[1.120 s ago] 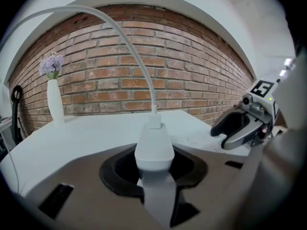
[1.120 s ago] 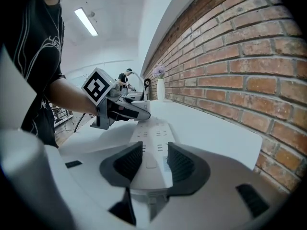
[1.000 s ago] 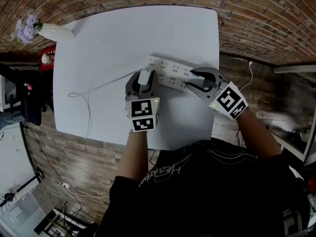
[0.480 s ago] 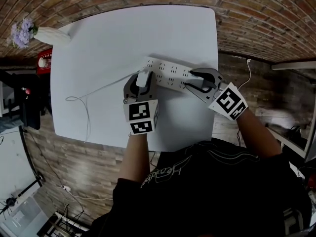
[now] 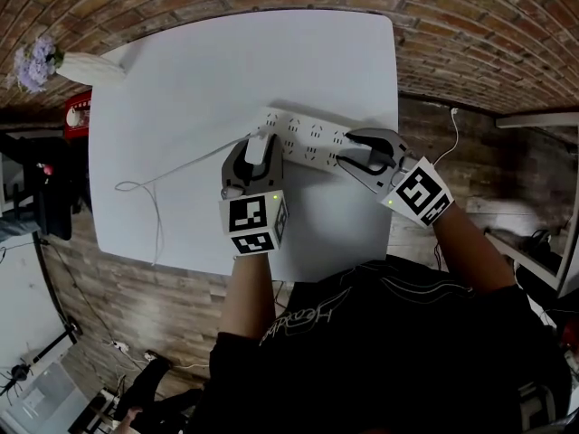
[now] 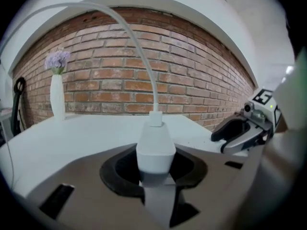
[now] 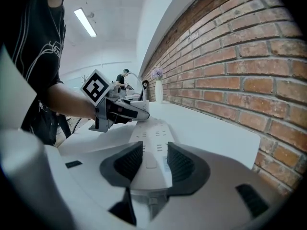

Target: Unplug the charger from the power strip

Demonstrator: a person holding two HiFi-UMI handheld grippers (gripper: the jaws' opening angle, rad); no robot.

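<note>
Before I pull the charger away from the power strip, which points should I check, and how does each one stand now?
1. The left gripper grips the charger: ok, its fingers press both sides.
2. The right gripper steadies the power strip: ok, its fingers clamp one end.
3. The cable is free to follow: ok, it lies loose on the table.
4. The charger's pins are out of the socket: cannot tell.
5. The vase is clear of the work: ok, at the far corner.
</note>
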